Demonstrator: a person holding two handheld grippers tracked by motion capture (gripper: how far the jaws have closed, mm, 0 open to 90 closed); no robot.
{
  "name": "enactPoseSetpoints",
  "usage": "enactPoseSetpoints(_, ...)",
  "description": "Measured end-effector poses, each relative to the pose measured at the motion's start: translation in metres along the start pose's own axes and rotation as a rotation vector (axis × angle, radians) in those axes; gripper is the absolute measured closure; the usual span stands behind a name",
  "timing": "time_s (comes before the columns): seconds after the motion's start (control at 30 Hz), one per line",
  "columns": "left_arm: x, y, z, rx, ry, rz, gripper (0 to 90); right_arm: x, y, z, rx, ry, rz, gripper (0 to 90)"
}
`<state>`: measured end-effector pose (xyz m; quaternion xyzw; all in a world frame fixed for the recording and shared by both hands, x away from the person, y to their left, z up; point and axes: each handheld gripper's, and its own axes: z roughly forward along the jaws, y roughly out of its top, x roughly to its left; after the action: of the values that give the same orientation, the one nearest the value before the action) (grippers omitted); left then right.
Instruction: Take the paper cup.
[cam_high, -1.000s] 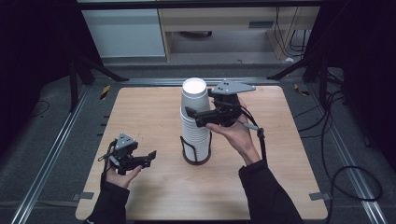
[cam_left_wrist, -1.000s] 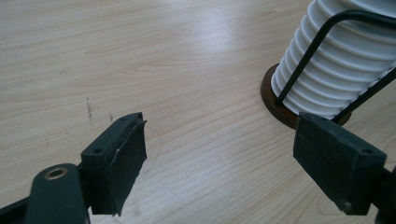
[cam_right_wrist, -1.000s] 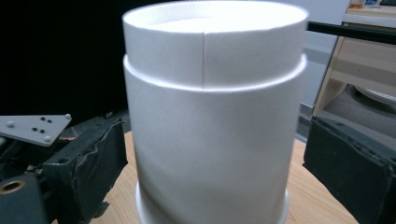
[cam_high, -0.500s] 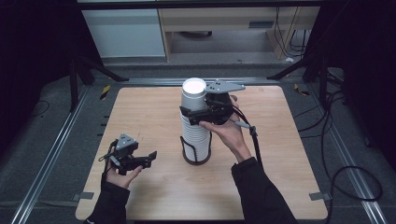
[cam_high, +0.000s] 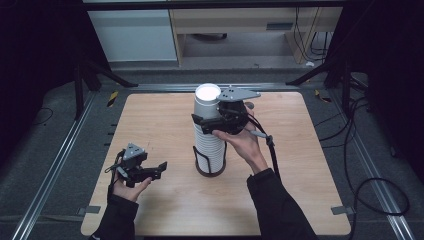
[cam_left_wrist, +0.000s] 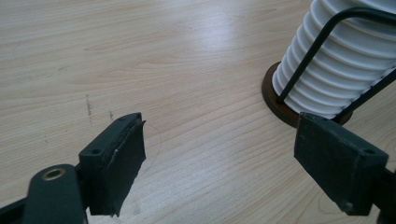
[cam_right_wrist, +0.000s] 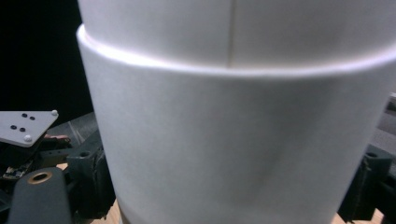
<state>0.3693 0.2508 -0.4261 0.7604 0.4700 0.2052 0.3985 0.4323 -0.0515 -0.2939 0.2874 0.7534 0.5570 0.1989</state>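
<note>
1. Your right gripper (cam_high: 210, 121) has just been closing on the top cup (cam_high: 207, 101) of the cup stack (cam_high: 210, 145); pads look seated, contact blurred.
2. Your left gripper (cam_high: 148, 171) hangs open, empty, over the wooden table (cam_high: 300, 165).
3. Dark floor, cables around.

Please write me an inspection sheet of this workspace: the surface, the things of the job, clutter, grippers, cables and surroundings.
Surface: wooden table, light grain, a few small marks.
Job's things: stack of white paper cups upright in a black wire holder on a round brown base.
Clutter: nothing seen on the table.
Grippers: right gripper at the stack's upper cups, jaws just closing on either side of a cup; left gripper open, low over the table, apart from the stack.
Cables: one cable trails from the right gripper; more lie on the floor at right.
Surroundings: dark floor, metal rails, cabinets behind.
</note>
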Motion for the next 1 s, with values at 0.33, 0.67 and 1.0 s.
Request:
enactPoseSetpoints(0.33, 0.001, 0.0, 0.0, 0.002, 0.001, -0.001, 15.7, 0.0, 0.002, -0.001, -0.005, 0.004, -0.014, 14.8)
enactPoseSetpoints(0.67, 0.0, 0.0, 0.0, 0.002, -0.002, -0.001, 15.7, 0.0, 0.024, -0.016, -0.039, 0.004, -0.032, 16.1)
enactPoseSetpoints(1.0, 0.0, 0.0, -0.001, -0.001, -0.004, -0.003, 15.7, 0.003, 0.046, -0.026, -0.064, 0.007, -0.051, 16.8)
